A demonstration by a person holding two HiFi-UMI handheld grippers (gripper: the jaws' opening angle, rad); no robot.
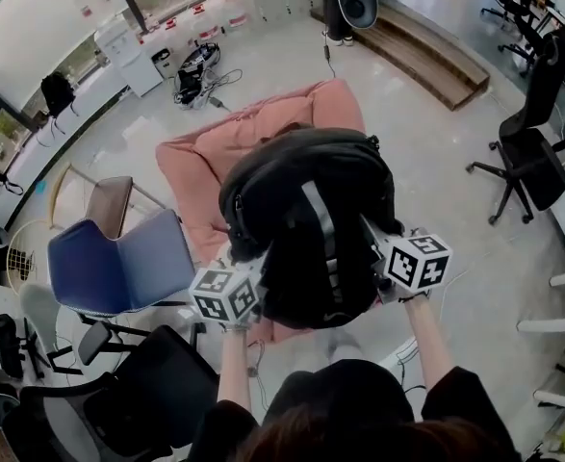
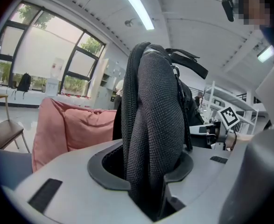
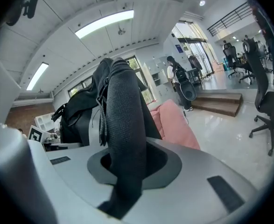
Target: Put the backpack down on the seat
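Observation:
A black backpack [image 1: 311,219] hangs in the air between both grippers, above the pink beanbag seat [image 1: 263,138]. My left gripper [image 1: 248,282] is shut on a padded black shoulder strap [image 2: 151,139], which fills the gap between its jaws. My right gripper [image 1: 383,258] is shut on the other black strap [image 3: 125,139], which runs down through its jaws. The pink seat shows behind the pack in the left gripper view [image 2: 76,125] and the right gripper view [image 3: 176,122]. The fingertips of both grippers are hidden by the straps.
A blue chair [image 1: 118,263] stands to the left of the seat, with a brown chair [image 1: 109,205] behind it. Black office chairs [image 1: 532,152] stand at the right. A low wooden step [image 1: 426,51] lies at the far side. A black mesh chair [image 1: 138,397] is close at lower left.

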